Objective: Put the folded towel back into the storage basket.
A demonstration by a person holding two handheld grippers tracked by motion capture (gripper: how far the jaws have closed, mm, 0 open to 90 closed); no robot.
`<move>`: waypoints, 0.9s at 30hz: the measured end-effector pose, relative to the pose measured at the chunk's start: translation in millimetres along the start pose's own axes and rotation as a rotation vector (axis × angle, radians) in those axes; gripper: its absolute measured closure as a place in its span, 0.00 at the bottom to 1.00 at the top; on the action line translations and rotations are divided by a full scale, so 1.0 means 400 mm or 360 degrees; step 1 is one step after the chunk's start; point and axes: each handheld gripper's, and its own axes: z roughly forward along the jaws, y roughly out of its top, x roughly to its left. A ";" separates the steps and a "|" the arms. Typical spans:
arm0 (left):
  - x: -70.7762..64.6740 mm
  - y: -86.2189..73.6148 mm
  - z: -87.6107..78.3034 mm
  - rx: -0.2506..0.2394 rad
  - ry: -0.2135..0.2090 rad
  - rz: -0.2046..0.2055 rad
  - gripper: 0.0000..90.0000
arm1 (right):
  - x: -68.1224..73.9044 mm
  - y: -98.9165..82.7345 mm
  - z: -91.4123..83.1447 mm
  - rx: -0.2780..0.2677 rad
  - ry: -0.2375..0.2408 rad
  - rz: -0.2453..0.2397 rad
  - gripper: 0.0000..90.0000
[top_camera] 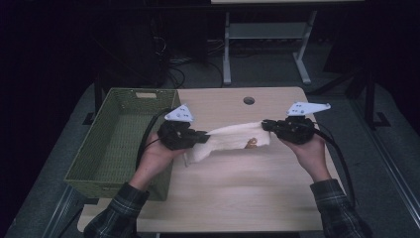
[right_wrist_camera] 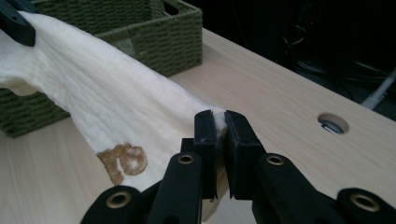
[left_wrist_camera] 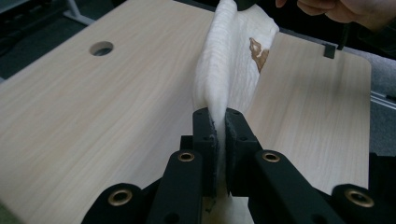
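High view: a cloth [top_camera: 233, 141], cream with a small brown motif, hung stretched above the desk [top_camera: 237, 198] between the left tongs [top_camera: 202, 137] and the right tongs [top_camera: 266, 126]; a green woven basket [top_camera: 119, 144] stood at the desk's left edge, just beside the left hand [top_camera: 156, 156]. The cloth was clear of the desktop along most of its span, its lower left corner drooping lowest. Left gripper view: the left tongs [left_wrist_camera: 218, 126] were pressed together on one bunched edge of the cloth [left_wrist_camera: 229, 70], which ran away from them, taut and upright, to the far grip near the other hand [left_wrist_camera: 345, 9]; a round hole [left_wrist_camera: 101, 48] showed in the desk. Right gripper view: the right tongs [right_wrist_camera: 220, 128] pinched the opposite edge of the cloth [right_wrist_camera: 102, 98], the brown motif [right_wrist_camera: 123, 161] hanging just left of them, the basket [right_wrist_camera: 154, 37] behind. Handling note, as a judgement: the step appeared to be lifting and spreading the cloth; it would go best with both pinches held firm, the hands kept level and equally apart so the cloth stayed taut without slipping, and the drooping corner kept off the desk and the basket rim.
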 end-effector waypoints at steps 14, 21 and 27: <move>0.055 -0.041 -0.144 -0.0014 0.0175 -0.0060 0.94 | 0.043 0.135 0.128 -0.0035 0.0120 -0.0100 0.93; 0.090 -0.084 -0.226 -0.0017 0.0275 -0.0116 0.94 | 0.083 0.199 0.214 -0.0042 0.0199 -0.0132 0.93; 0.103 -0.114 -0.293 -0.0033 0.0352 -0.0139 0.94 | 0.119 0.235 0.271 -0.0044 0.0258 -0.0157 0.93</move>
